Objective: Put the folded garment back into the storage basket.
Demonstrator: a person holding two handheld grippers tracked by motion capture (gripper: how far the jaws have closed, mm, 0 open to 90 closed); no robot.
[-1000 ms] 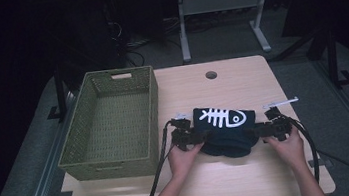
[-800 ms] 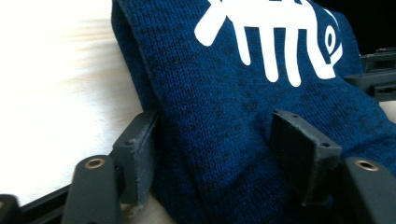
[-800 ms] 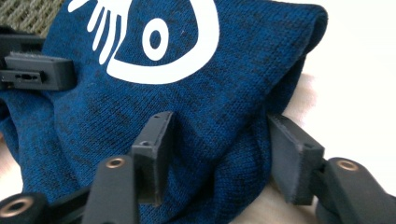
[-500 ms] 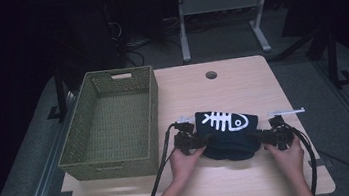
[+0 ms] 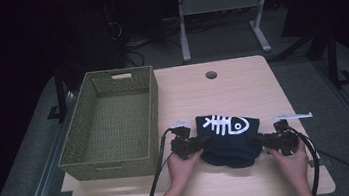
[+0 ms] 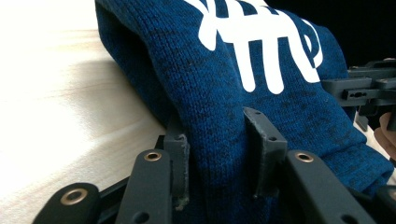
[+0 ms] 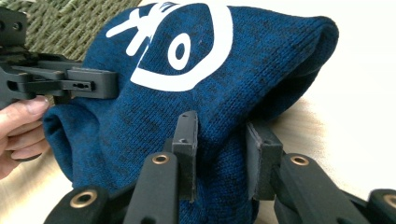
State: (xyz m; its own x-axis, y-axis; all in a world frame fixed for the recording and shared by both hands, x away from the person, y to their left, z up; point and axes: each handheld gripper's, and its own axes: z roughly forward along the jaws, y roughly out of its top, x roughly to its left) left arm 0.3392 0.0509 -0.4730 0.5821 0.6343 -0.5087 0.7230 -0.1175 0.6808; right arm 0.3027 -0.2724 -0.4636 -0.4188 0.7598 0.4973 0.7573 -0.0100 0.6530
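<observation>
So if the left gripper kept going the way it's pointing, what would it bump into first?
It already has it: the left gripper is shut on the blue knit garment, so more of that fabric comes first. Beyond it, probably the right gripper facing it, though depth is hard to judge.

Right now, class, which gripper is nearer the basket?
Left. The left gripper grips the sweater on its side nearest the basket; the right gripper grips the sweater's far side.
</observation>
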